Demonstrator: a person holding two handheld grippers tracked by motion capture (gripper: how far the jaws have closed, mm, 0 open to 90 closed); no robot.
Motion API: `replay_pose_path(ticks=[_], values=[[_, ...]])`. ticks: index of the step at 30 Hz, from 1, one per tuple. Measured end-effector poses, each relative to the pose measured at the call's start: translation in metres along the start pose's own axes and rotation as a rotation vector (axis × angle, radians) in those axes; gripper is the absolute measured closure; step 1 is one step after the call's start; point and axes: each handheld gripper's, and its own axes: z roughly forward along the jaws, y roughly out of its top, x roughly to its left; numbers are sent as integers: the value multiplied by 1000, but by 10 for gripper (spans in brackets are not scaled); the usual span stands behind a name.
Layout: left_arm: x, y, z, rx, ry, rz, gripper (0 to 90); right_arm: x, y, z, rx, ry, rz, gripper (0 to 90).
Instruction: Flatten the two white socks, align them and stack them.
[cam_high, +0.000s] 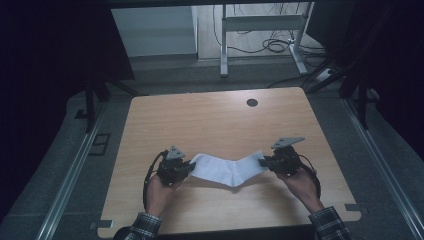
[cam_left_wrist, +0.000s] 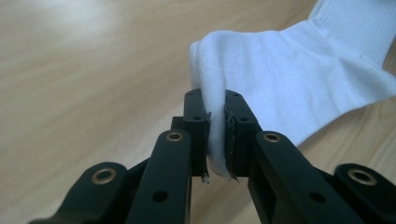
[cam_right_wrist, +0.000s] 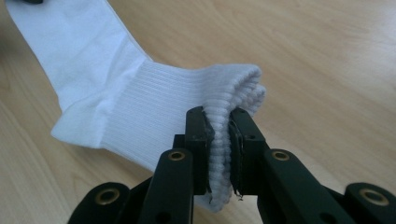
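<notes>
the wooden table (cam_high: 210, 125) takes up most of the high view, bare but for a round hole (cam_high: 252, 102) near its far edge; beyond it a grey floor with table legs and loose cables (cam_high: 272, 45) lies in dim light. across the near half of the table a white sock (cam_high: 230, 169) is stretched between the two hands, its middle sagging toward the wood (a shadow beneath it suggests the ends are off the surface, though whether the sagging middle touches is hard to tell).

the left gripper (cam_high: 186, 166) has its jaws clamped on the smooth toe end of the sock (cam_left_wrist: 280, 88), the fabric pinched flat between the pads (cam_left_wrist: 200, 126). the right gripper (cam_high: 264, 161) is clamped on the ribbed cuff (cam_right_wrist: 201, 100), several layers of rib bunched between its pads (cam_right_wrist: 201, 140).

the step in hand looks like a two-ended lift of the sock, probably to straighten or fold it. the next move would call for both grips to keep their pinch while the hands travel together, so neither end slips out.

in the high view the grippers' bodies hide the jaw tips. each gripper view cuts off the sock's far end, and the heel crease is hard to make out.
</notes>
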Motion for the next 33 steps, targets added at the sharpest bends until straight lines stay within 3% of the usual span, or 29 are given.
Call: replay_pose_path(ticks=[10, 15, 23, 33], values=[[13, 36, 11, -5, 51, 35, 811, -26, 27, -1, -34, -27, 39, 788], [23, 43, 22, 6, 76, 24, 811, -33, 37, 5, -37, -39, 41, 786], [35, 43, 44, 29, 110, -9, 809, -45, 42, 28, -15, -59, 42, 785], [41, 33, 71, 81, 144, -17, 800, -57, 31, 57, 18, -72, 76, 777]])
